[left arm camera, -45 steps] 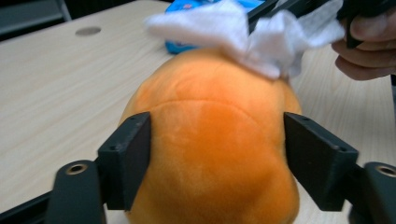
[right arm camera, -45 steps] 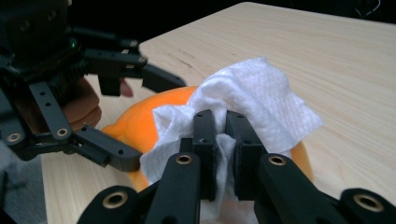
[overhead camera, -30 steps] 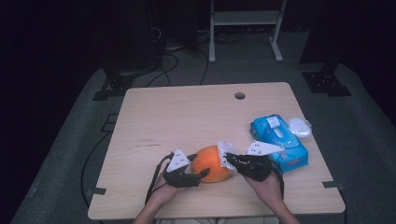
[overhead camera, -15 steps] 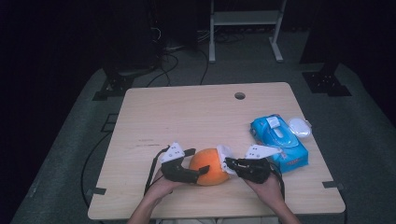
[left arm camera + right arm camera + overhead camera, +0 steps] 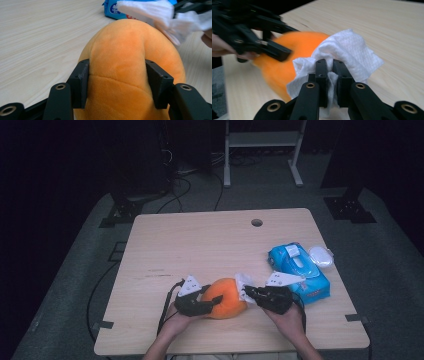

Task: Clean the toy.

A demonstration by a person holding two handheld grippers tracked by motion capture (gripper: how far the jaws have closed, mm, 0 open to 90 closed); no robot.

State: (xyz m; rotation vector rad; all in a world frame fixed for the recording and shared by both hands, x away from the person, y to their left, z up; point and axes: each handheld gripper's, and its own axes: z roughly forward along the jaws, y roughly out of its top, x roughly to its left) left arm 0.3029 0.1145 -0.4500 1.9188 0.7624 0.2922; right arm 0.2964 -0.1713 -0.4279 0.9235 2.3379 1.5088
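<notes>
An orange plush toy (image 5: 227, 298) lies near the table's front edge between both hands. My left gripper (image 5: 207, 303) is shut on its left side; in the left gripper view the jaws squeeze the orange plush toy (image 5: 125, 72) from both sides. My right gripper (image 5: 250, 293) is shut on a white wipe (image 5: 244, 283) that presses against the toy's right side. In the right gripper view the white wipe (image 5: 347, 53) is pinched between the jaws and rests on the blurred orange plush toy (image 5: 284, 62). The white wipe (image 5: 155, 12) touches the toy's far end in the left gripper view.
A blue pack of wipes (image 5: 297, 267) lies to the right, just behind my right hand, with a white lid-like object (image 5: 321, 256) beside it. The wooden table (image 5: 210, 245) has a cable hole (image 5: 257, 222) near its far edge.
The toy has shifted slightly and the left gripper has turned around its left side. The right gripper's wipe has moved along the toy's right side.
</notes>
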